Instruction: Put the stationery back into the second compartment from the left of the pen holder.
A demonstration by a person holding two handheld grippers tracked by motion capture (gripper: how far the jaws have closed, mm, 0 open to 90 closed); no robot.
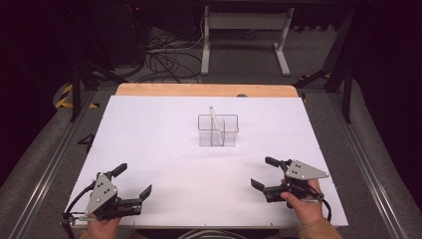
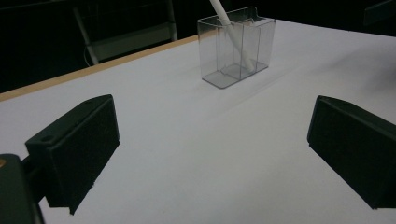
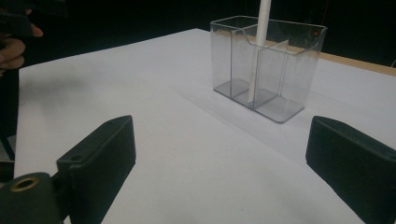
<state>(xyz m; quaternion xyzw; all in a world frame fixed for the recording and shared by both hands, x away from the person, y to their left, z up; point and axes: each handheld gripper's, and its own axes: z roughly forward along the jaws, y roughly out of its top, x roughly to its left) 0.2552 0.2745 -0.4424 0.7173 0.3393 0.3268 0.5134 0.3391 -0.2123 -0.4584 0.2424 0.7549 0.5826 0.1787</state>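
A clear plastic box (image 1: 218, 130) with compartments stands near the middle of the white table top (image 1: 164, 144); it appears as the clear box (image 2: 236, 46) in the left gripper view and the clear box (image 3: 268, 65) in the right gripper view. A white stick (image 1: 215, 122) leans inside it, also seen as the stick (image 2: 231, 30) and the stick (image 3: 259, 51). My left gripper (image 1: 132, 181) rests at the front left, open, nothing between its jaws. My right gripper (image 1: 263, 173) rests at the front right, open and empty. Both sit well short of the box.
A wooden strip (image 1: 206, 90) borders the table's far edge. Beyond it are a white desk frame (image 1: 244, 37) and tangled cables (image 1: 164, 57) on the floor. Metal rails (image 1: 54, 154) run along both sides of the table.
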